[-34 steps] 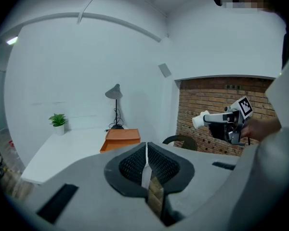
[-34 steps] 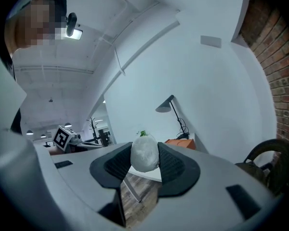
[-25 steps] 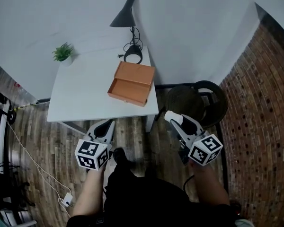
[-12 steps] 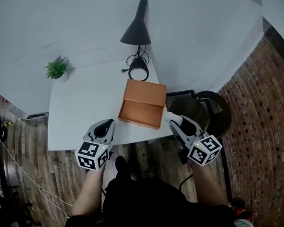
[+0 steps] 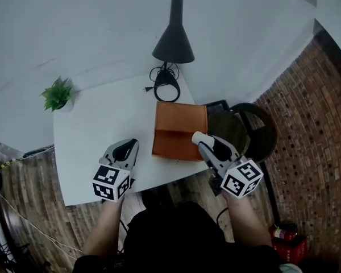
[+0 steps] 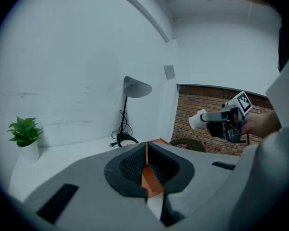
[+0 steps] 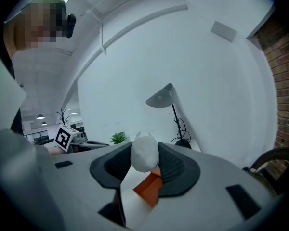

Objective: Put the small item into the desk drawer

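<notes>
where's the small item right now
The small white item is pinched in the right claw, right of centre in the head view, over the near right corner of the orange drawer box.

A white bench (image 5: 96,129) is seen from above. An orange drawer box (image 5: 180,124) is set at its right edge, a black lamp (image 5: 173,38) at the far side and a potted plant (image 5: 57,94) at the far left corner. The left gripper (image 5: 127,147) is held over the near edge. A small white item (image 5: 197,136) is carried in the fingers of the right gripper (image 5: 202,140), by the box's near right corner.
</notes>
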